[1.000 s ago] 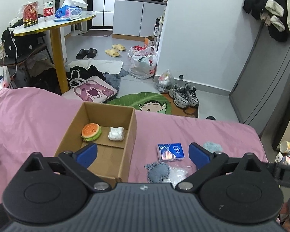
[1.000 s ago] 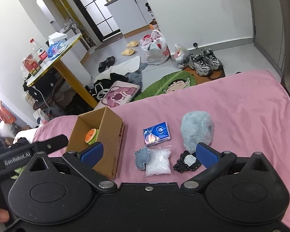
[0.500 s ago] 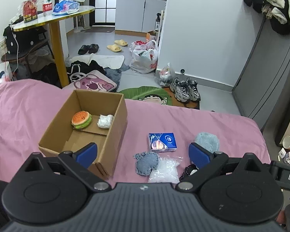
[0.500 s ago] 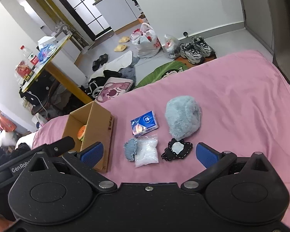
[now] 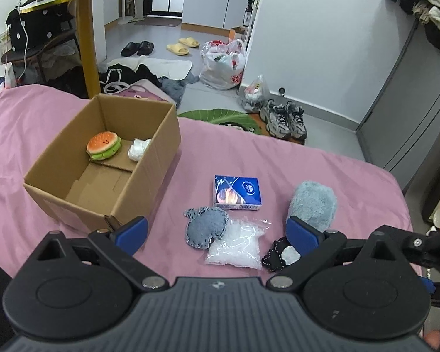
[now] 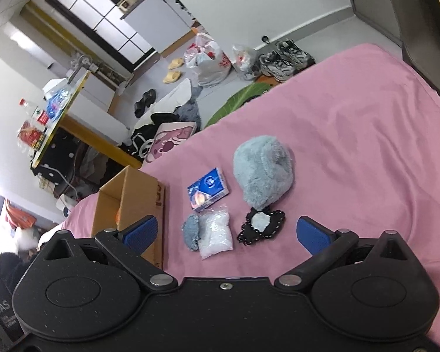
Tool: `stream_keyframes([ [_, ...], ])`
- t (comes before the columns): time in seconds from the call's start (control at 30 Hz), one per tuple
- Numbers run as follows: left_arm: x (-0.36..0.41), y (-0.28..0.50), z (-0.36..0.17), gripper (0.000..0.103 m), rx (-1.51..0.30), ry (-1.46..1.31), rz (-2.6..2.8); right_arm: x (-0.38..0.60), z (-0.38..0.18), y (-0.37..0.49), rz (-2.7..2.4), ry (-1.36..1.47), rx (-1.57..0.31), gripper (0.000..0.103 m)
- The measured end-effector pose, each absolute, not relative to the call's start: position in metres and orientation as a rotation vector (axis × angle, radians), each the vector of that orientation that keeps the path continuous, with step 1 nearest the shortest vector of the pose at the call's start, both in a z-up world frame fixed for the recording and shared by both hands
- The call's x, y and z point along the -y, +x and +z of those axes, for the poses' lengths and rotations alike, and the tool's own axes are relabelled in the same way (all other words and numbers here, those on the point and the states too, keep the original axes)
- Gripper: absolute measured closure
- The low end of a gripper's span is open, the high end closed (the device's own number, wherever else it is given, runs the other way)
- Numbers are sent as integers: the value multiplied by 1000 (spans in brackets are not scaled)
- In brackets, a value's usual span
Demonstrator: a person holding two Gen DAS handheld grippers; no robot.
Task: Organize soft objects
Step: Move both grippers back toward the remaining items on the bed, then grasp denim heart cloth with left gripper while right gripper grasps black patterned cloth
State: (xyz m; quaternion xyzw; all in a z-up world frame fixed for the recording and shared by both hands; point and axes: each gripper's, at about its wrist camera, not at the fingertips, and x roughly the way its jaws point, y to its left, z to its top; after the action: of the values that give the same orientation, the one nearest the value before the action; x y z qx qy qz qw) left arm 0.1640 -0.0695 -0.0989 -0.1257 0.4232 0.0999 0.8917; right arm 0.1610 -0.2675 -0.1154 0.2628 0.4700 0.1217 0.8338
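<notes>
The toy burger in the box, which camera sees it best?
The left wrist view: the toy burger shows whole inside the cardboard box. The right wrist view catches only an orange sliver behind the box wall.

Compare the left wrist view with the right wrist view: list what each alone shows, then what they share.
Only the left wrist view shows the box's inside: a burger toy and a white wad.

Only the right wrist view shows the cardboard box from outside, its printed side wall facing the camera.

Both show the tissue pack, denim pouch, clear bag, black lace piece, grey plush and open tongs.
</notes>
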Motion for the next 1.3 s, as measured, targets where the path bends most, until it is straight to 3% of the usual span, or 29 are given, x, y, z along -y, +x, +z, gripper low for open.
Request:
stream_keyframes([
  [0.07,69,168,-105,3,-883,-260,221,270,-123,165,254,574,-1015,1],
  [0.5,63,204,-149,11,-931,-295,281,260,-172,194,261,626,-1160,27],
  [0.93,45,225,-197,29,-992,-379,389,243,-215,227,229,597,-1260,30],
  [1.2,40,228,-209,30,-1002,-443,429,236,-228,235,209,560,-1296,30],
  [1.3,35,226,-212,41,-1000,-482,447,232,-228,236,219,529,-1289,30],
])
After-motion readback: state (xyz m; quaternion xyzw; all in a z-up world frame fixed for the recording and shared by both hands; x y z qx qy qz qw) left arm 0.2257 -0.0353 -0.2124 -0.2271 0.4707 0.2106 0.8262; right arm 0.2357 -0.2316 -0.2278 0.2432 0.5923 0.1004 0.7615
